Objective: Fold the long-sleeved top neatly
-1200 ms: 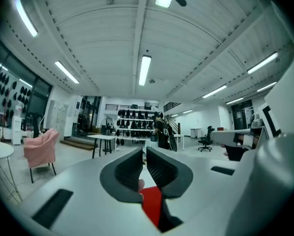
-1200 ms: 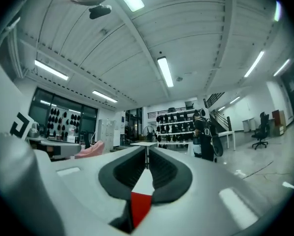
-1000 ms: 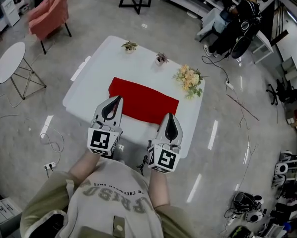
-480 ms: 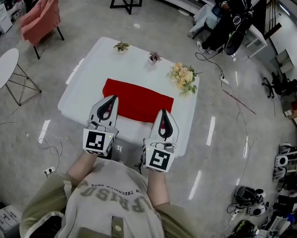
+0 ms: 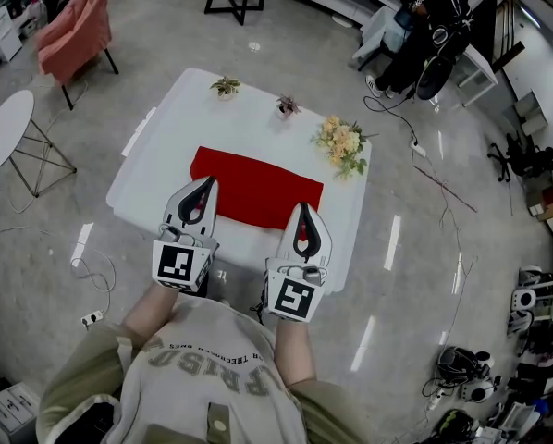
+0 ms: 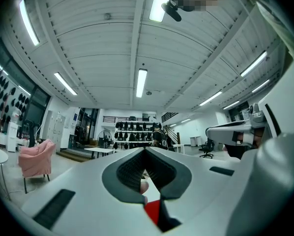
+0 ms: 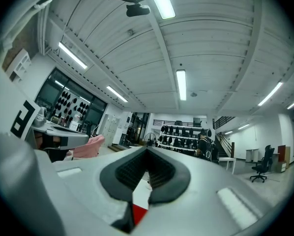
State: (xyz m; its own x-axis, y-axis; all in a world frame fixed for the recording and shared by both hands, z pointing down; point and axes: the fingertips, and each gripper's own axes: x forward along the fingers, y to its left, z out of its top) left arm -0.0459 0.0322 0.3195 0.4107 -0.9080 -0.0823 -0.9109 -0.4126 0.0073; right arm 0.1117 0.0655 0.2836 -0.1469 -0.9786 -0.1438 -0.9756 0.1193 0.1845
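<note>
From my console I count one table (image 5: 156, 169), one red top (image 5: 253, 188), two pot plants (image 5: 225, 86) (image 5: 286, 106), one bouquet (image 5: 342, 144), one pink armchair (image 5: 73, 30), one round side table (image 5: 8, 128), and two grippers: the left gripper (image 5: 209, 182) and the right gripper (image 5: 301, 209).

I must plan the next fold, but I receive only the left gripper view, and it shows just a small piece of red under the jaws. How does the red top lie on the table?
Observer: The red top lies flat on the white table as one long rectangle, with no sleeve sticking out.
Operator: Does the right gripper hold any cloth?
Observer: No. The right gripper has its jaws together with nothing between them.
Operator: Is something else on the table?
Observer: Yes. A small potted plant, another potted plant and a bunch of flowers stand along the far edge, apart from the top.
</note>
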